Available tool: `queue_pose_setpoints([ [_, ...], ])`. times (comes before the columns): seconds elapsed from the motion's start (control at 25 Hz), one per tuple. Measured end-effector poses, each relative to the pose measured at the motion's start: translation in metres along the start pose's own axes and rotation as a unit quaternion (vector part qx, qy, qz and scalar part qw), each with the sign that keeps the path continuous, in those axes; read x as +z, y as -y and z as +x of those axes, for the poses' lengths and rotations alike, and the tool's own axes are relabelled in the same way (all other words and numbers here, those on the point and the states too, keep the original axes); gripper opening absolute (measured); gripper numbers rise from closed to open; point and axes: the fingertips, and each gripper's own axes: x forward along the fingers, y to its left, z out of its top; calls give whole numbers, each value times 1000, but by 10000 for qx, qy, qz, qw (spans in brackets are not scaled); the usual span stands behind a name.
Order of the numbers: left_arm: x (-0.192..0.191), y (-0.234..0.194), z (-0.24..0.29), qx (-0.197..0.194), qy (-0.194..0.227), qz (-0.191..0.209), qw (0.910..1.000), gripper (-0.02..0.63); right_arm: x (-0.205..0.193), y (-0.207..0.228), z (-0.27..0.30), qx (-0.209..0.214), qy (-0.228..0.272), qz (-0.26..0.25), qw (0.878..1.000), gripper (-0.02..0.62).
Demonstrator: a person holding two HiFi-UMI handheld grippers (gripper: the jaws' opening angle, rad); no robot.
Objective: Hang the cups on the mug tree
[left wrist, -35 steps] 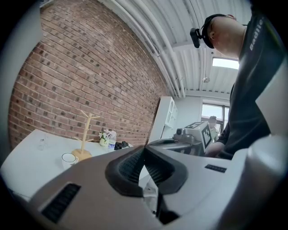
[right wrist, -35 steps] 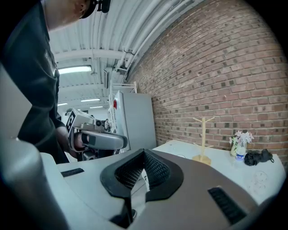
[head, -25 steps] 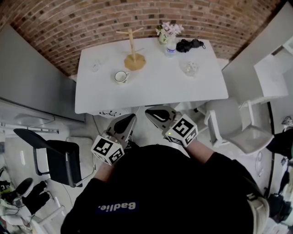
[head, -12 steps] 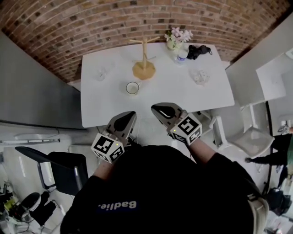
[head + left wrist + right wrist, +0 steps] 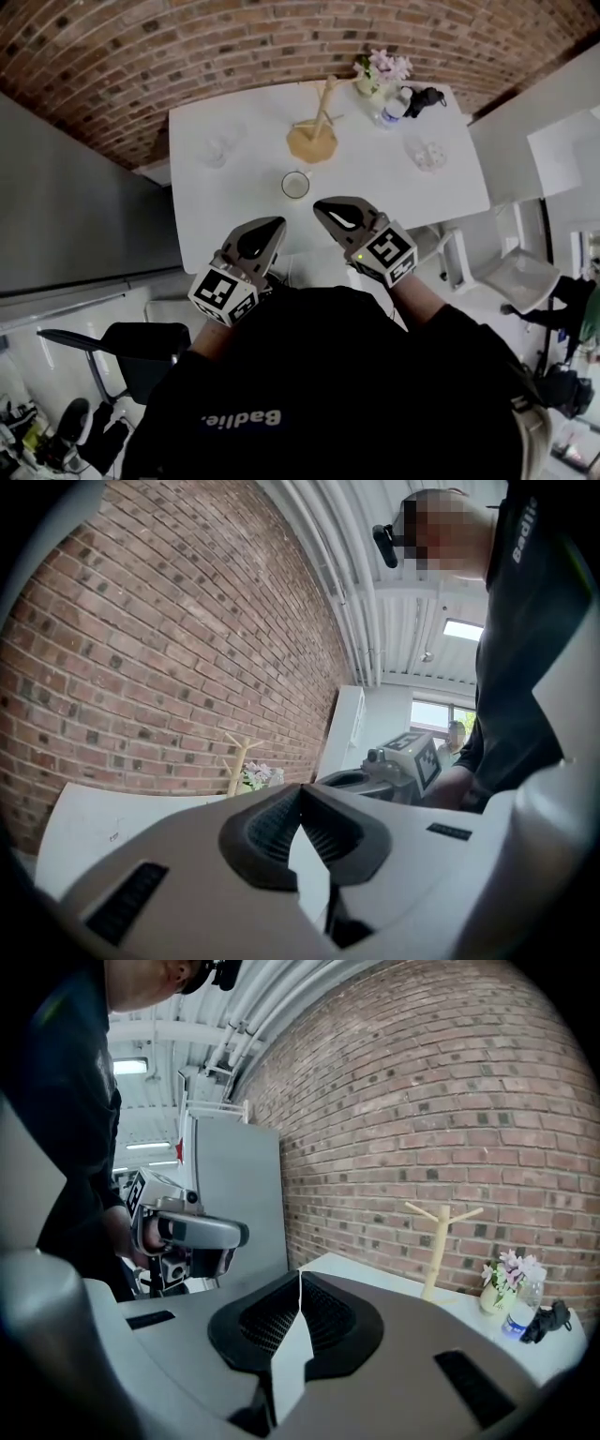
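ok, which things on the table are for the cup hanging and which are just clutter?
Job: wooden mug tree; white cup; maybe the clear glass at left, if it's a cup.
Lying about: flower vase; water bottle; black object; clear glass dish at right.

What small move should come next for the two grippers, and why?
Probably open the right gripper's jaws and ease it forward to the cup. Both it and the left gripper are shut with nothing between the jaws. The cup stands upright on the white table, just ahead of the right gripper, and the mug tree behind it has bare pegs.
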Motion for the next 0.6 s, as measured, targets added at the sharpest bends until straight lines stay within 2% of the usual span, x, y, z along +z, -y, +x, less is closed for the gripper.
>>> queue_pose_setpoints([
  [0.28,1,-32,-2,144,-20,-64,9999,3,-14,16,33,38,-280,-146,9995,32],
  [0.6,4,-55,7,775,118,-195,9967,3,-55,47,53,432,-952,-441,9935,32],
])
